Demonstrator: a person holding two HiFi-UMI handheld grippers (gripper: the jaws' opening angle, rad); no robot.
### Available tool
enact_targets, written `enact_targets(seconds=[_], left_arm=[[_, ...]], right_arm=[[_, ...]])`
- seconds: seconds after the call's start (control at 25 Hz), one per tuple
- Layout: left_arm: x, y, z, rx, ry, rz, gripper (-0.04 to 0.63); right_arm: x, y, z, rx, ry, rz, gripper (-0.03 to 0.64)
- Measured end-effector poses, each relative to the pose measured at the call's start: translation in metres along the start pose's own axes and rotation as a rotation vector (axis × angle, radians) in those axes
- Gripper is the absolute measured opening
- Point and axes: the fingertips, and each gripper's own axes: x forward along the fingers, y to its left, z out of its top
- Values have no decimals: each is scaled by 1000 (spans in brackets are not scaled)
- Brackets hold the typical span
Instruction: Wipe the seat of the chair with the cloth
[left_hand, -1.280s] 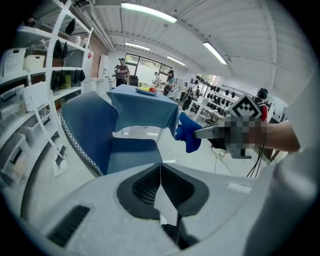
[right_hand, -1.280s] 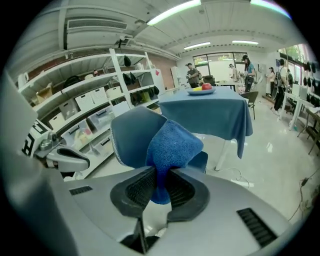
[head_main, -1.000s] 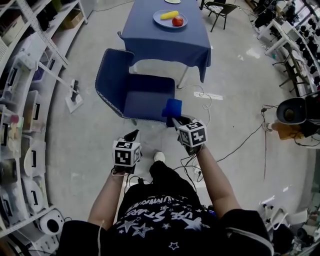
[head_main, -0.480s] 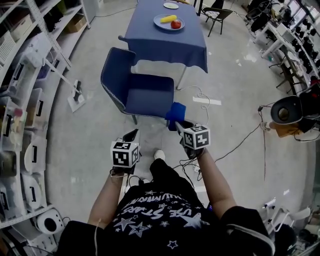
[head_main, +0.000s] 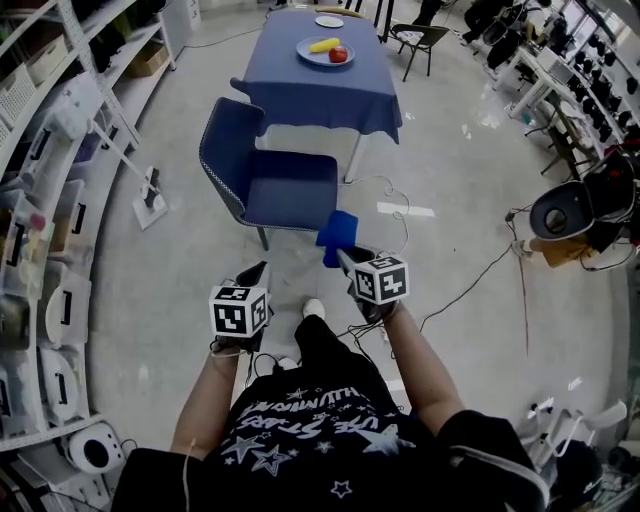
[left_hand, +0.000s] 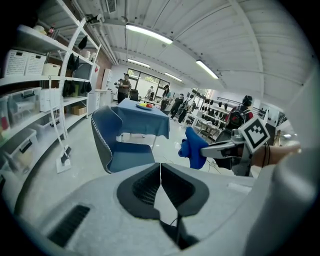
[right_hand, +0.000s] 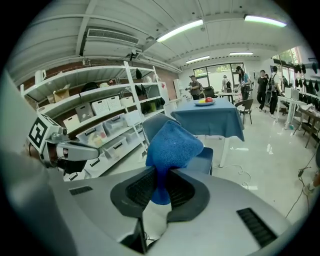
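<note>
While the one blue cloth (head_main: 337, 232) sits clamped in the right tongs (head_main: 341, 254) just off the front edge of the single chair (head_main: 290, 190), the left tongs (head_main: 256, 273) are pressed together, empty; open floor (head_main: 180, 255) flanks the chair; one bench (head_main: 320, 90) stands behind it.

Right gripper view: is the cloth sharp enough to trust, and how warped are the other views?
Right gripper view: cloth sharp and evenly lit, edges bowed by fisheye, corners black. Left gripper view: same warp, bright ceiling strips, no glare on the chair. Head view: shelves curve at the left, floor shows pale reflections.
</note>
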Motion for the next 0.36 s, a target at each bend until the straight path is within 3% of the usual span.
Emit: enact_targets(seconds=[0.36], left_arm=[[-21,-19,-16,21,-14,-22,21]], right_arm=[[-21,21,-15,-9,-29,11,55]])
